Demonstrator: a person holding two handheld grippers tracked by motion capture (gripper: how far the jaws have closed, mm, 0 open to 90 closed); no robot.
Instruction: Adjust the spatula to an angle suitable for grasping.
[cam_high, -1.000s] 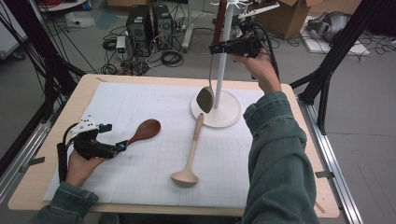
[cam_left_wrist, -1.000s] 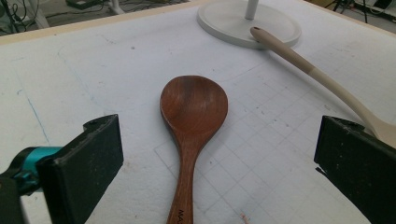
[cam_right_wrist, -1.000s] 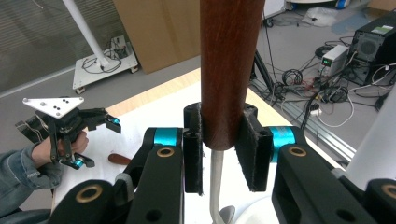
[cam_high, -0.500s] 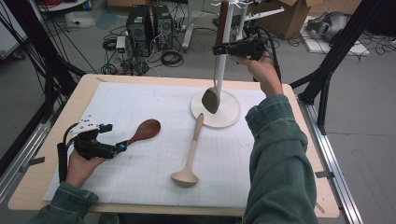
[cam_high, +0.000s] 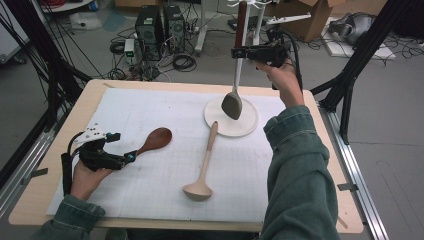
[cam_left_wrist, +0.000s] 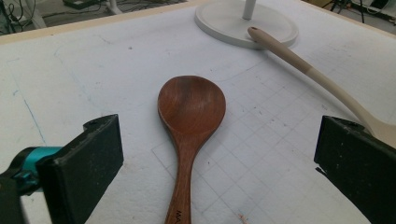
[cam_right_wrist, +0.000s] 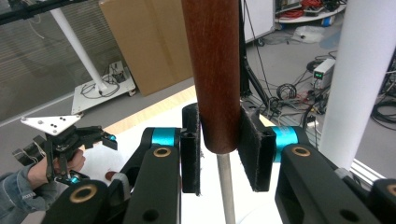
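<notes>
Two grippers, three utensils on/over the counter (cam_high: 60, 150).
R gripper (cam_high: 243, 52) fingers clamp hanging ladle (cam_high: 235, 80); L gripper (cam_high: 131, 156) fingers wide beside brown spoon (cam_left_wrist: 189, 121).

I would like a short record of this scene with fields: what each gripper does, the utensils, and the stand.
right gripper: fingers shut on the brown handle of a metal spatula, which hangs above the stand base
left gripper: open, fingers on either side of the dark wooden spoon
pale ladle: lies on the mat, handle tip on the stand base
white stand base: round, with a pole
</notes>
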